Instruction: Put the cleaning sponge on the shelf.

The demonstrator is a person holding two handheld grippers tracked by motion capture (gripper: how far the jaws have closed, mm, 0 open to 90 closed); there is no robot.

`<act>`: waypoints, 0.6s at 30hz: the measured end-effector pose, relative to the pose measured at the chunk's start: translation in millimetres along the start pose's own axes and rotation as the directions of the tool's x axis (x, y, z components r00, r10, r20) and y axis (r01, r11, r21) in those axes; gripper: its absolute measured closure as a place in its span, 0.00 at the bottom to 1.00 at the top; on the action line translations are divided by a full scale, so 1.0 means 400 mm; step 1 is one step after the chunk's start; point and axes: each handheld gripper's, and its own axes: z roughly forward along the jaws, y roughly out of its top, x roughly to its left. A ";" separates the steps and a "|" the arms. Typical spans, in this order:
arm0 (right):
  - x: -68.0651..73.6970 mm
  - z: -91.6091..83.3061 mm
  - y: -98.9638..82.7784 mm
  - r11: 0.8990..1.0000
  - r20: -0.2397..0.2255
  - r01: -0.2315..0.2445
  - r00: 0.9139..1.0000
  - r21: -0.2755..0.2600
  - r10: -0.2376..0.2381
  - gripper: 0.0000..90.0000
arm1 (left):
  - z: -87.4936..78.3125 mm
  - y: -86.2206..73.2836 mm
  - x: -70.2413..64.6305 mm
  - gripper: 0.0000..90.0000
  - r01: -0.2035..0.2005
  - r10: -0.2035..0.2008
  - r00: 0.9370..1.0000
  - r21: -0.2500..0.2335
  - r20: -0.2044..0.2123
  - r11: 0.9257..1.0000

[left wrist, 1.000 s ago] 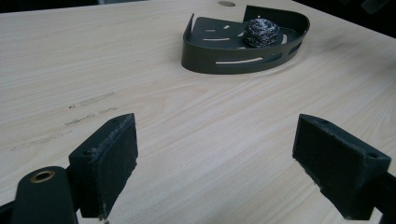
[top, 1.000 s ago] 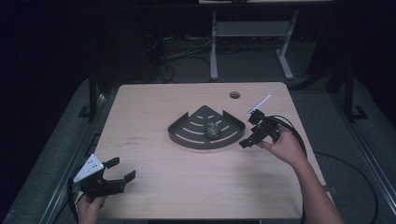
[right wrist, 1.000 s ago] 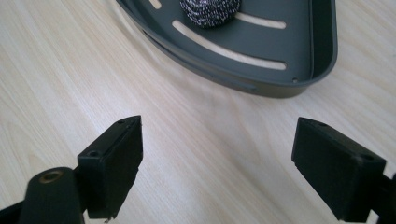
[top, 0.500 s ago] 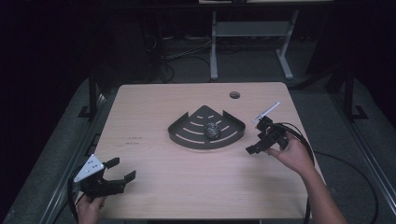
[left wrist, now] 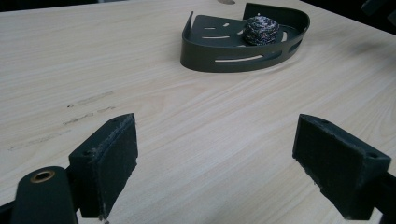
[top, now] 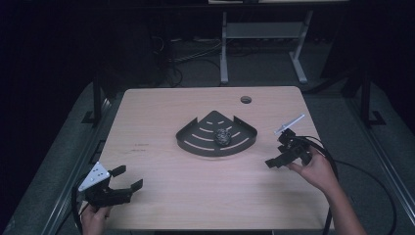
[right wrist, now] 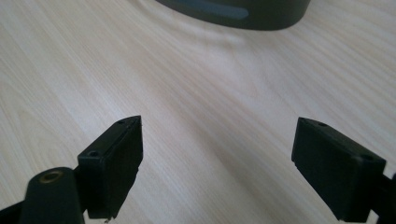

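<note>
The right tool (top: 283, 149) had drawn back from the tray (top: 195, 147), jaws spread, empty; left tool (top: 128, 178) likewise; ball (top: 223, 136) inside, curved rim toward the person.

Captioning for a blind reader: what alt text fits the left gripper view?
The left gripper hovers open over a light wooden table. Beyond it sits a dark fan-shaped slotted tray holding a small dark ball.
</note>
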 end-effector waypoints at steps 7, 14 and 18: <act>0.004 -0.005 -0.036 1.000 0.000 -0.007 1.000 -0.008 0.007 0.18 | 0.001 0.000 -0.002 0.15 -0.001 0.001 1.000 0.001 0.000 1.000; 0.010 -0.014 -0.076 1.000 0.005 -0.015 1.000 -0.021 0.015 0.18 | 0.002 0.000 -0.003 0.15 -0.003 0.003 1.000 0.003 0.000 1.000; 0.011 -0.014 -0.101 0.999 0.011 -0.026 1.000 -0.023 0.026 0.17 | 0.001 0.000 -0.003 0.15 -0.002 0.002 1.000 0.002 0.001 1.000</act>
